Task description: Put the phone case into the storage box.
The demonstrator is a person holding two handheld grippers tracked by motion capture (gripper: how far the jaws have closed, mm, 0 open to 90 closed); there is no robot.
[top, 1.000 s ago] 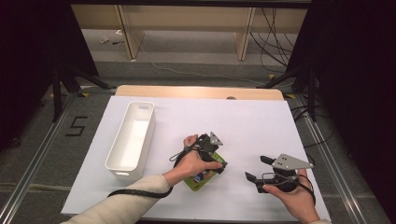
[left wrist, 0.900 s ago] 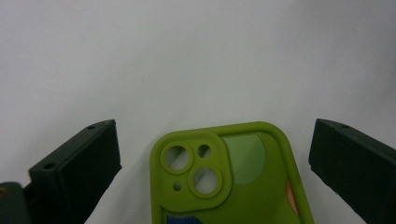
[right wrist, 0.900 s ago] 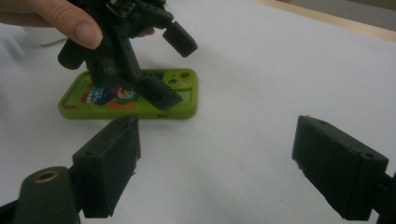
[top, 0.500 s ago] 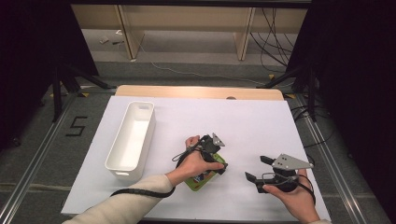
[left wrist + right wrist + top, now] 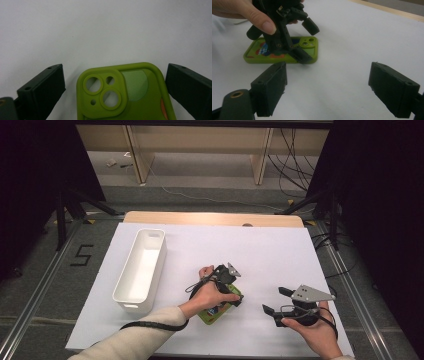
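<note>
On the white bench a white bin stands left, well apart from the right hand-held gripper, spread wide over bare surface, and the left hand-held gripper, jaws parted astride the flat-lying green phone case.

The left gripper is held low and pointed downward by the left hand, its jaws spread apart. The right gripper is held level in the right hand, jaws spread wide, nothing gripped between them.
</note>
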